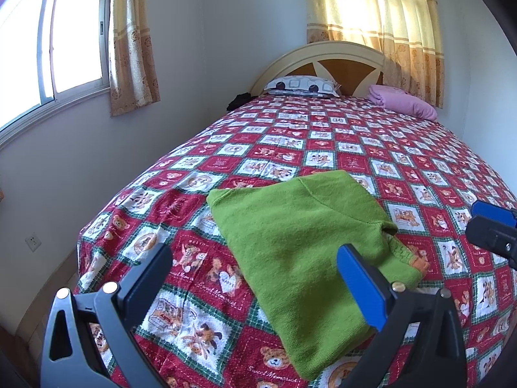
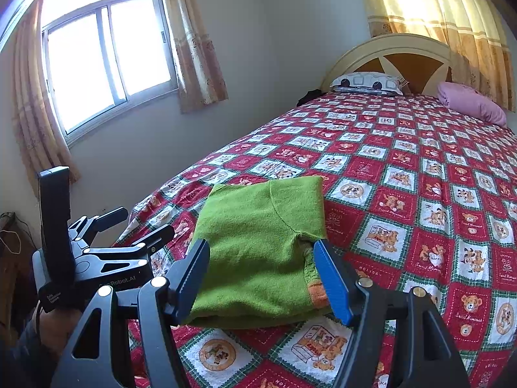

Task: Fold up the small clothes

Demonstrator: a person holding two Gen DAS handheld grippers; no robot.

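A small green knitted garment [image 1: 290,236] lies folded in a neat rectangle near the foot of the bed; it also shows in the right wrist view [image 2: 261,252]. An orange cuff [image 2: 318,294] peeks out at its right edge. My left gripper [image 1: 255,278] is open and empty, held just short of the garment's near left side. My right gripper [image 2: 261,278] is open and empty, its jaws standing wide on either side of the garment's near edge without gripping it. The right gripper's tip shows at the right edge of the left wrist view [image 1: 494,226], and the left gripper's body shows in the right wrist view [image 2: 97,255].
The bed carries a red and white patchwork cover [image 1: 323,148] with bear prints. A patterned pillow [image 1: 303,85] and a folded pink cloth [image 1: 404,102] lie by the headboard [image 1: 349,61]. A wall with a window [image 2: 106,55] and curtains runs along the bed's left side.
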